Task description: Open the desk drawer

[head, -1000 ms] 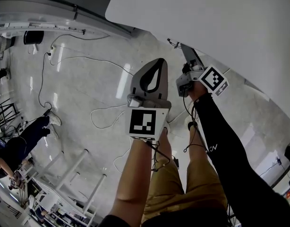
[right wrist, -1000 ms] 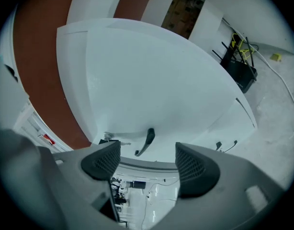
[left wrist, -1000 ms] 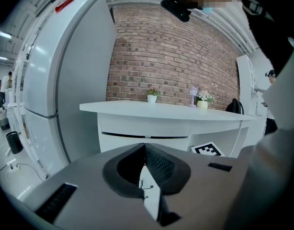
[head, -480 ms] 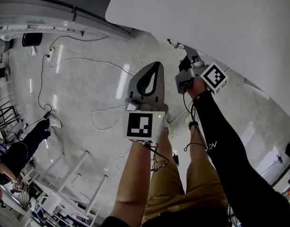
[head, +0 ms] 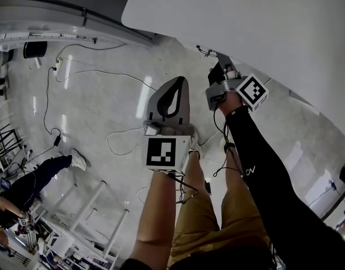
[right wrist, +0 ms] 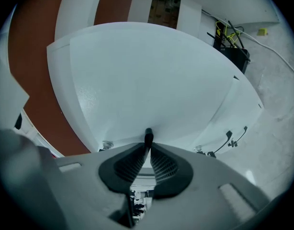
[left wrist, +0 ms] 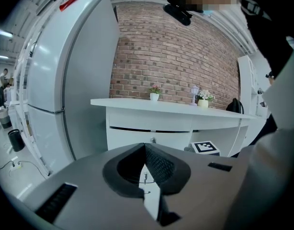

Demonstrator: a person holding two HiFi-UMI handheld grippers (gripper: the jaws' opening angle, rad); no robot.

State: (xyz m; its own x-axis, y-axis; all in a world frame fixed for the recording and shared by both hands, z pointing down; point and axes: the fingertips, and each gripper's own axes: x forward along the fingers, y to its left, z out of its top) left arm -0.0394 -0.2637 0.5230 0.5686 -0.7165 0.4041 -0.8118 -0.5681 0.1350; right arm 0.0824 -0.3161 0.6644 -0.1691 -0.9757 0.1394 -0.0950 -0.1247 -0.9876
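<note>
In the left gripper view the white desk [left wrist: 175, 108] stands ahead, and its drawer [left wrist: 137, 134] has a small knob [left wrist: 152, 140] in the middle. In the head view my right gripper [head: 216, 67] reaches under the desk top [head: 245, 21]. The right gripper view shows the white drawer front [right wrist: 152, 80] close up. There the right gripper [right wrist: 148, 145] has its jaws closing, and their tips pinch the dark knob [right wrist: 148, 136]. My left gripper [head: 181, 80] hangs over the floor, left of the right one, shut and holding nothing; its tips [left wrist: 145, 146] meet.
A tall white cabinet [left wrist: 65, 80] stands left of the desk, with a brick wall [left wrist: 185, 56] behind. Small flower pots [left wrist: 154, 96] sit on the desk. Cables [head: 94, 72] trail over the floor. Another person [head: 32, 179] is at the lower left.
The right gripper's jaws have come together at the desk's edge. My left gripper has drifted slightly left and down in the head view. The person at the lower left has moved.
</note>
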